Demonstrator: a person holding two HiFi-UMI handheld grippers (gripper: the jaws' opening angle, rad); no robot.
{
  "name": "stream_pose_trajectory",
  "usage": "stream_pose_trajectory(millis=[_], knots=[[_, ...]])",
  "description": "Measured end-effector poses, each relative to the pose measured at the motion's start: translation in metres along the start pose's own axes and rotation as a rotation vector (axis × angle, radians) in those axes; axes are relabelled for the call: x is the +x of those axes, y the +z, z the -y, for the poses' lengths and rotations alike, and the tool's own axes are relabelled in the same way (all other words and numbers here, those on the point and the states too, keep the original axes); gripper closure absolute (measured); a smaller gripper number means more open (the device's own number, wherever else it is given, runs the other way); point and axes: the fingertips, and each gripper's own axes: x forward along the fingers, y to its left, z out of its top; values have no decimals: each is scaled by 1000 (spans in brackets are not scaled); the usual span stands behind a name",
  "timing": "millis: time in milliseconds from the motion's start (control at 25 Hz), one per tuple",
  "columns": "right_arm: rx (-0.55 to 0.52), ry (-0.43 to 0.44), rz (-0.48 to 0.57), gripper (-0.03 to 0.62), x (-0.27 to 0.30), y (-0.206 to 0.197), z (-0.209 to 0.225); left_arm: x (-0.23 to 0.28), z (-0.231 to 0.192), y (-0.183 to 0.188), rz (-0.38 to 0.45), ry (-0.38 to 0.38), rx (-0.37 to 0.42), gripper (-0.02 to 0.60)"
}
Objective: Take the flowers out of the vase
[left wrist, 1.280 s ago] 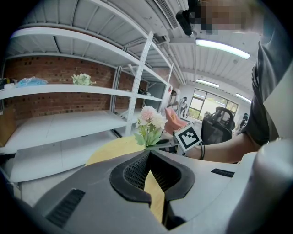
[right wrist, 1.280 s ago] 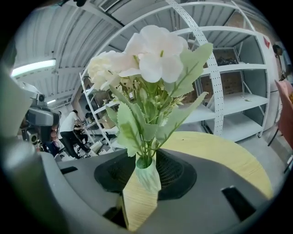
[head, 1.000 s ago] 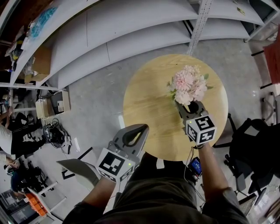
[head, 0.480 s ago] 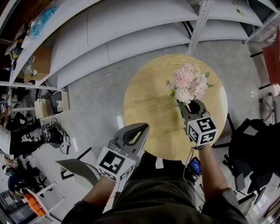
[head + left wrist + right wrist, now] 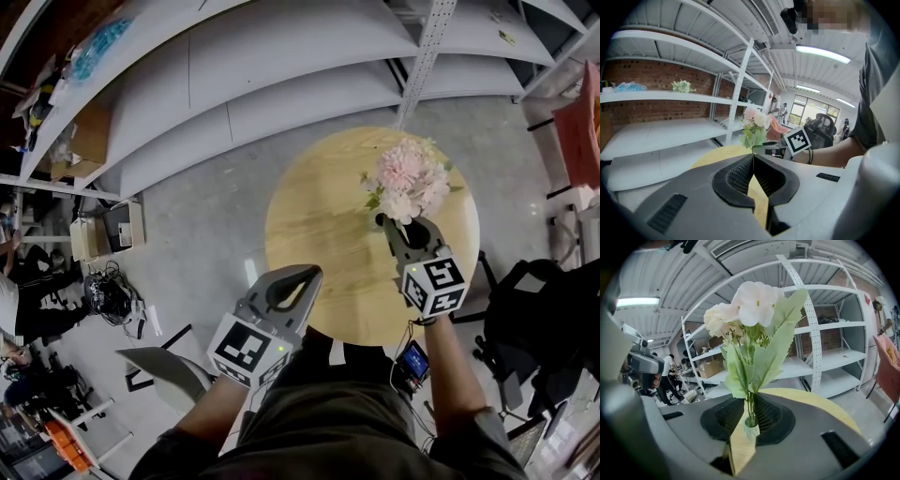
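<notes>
Right claw (image 5: 405,225) just closing, clamped on flowers (image 5: 408,178), risen slightly; left claw (image 5: 307,274) pressed together beyond table (image 5: 319,216) edge.

1. Here's a round wooden counter (image 5: 319,225), standing on grey concrete floor (image 5: 206,211).
2. Long white metal shelves (image 5: 281,56) sweep past behind it, with a red brick wall (image 5: 651,75) beyond them.
3. Overhead, a strip light (image 5: 822,53) glows, and there are bright windows (image 5: 806,105) far back.
</notes>
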Motion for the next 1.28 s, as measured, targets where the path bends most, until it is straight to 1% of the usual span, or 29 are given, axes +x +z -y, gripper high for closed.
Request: stream_pose_trajectory(millis=[480, 720, 1040, 1280], knots=[[-53, -22, 91, 530, -24, 54, -11, -12, 5, 29, 77, -21, 50, 572], [-87, -32, 134, 531, -42, 86, -26, -21, 10, 46, 124, -43, 71, 571], [-132, -56, 216, 531, -79, 137, -52, -35, 18, 74, 199, -76, 119, 572], [-143, -67, 277, 531, -107, 173, -76, -46, 21, 98, 246, -102, 163, 572]])
